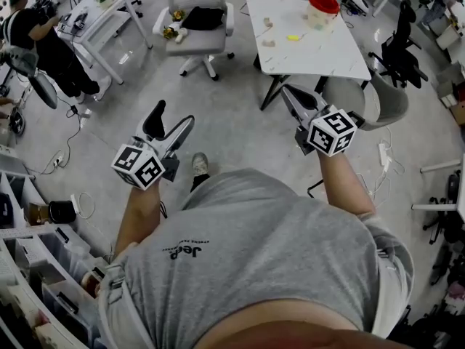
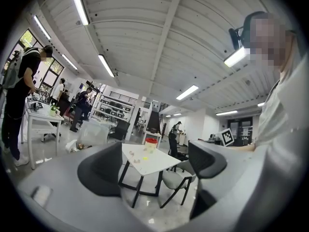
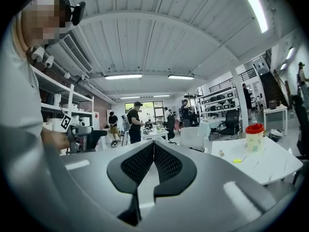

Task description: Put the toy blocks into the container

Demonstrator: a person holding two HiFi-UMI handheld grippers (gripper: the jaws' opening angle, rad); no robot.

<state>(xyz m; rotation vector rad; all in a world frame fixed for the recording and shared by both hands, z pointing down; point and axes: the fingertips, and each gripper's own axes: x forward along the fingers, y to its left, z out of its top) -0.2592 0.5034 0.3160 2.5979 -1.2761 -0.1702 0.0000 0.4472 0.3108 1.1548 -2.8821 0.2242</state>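
In the head view the toy blocks (image 1: 269, 42) and the red-lidded container (image 1: 322, 9) sit on the white table (image 1: 320, 60) at one o'clock, well apart from our left gripper (image 1: 171, 121) (spread, empty) and right gripper (image 1: 289, 93). The left gripper view frames that table between open jaws, so if we rush in we could sweep blocks off its edge. In the right gripper view the jaws press together on nothing, with the container at three o'clock; left shut, they would only shove blocks.

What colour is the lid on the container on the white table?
Red. The lid shows best in the head view.
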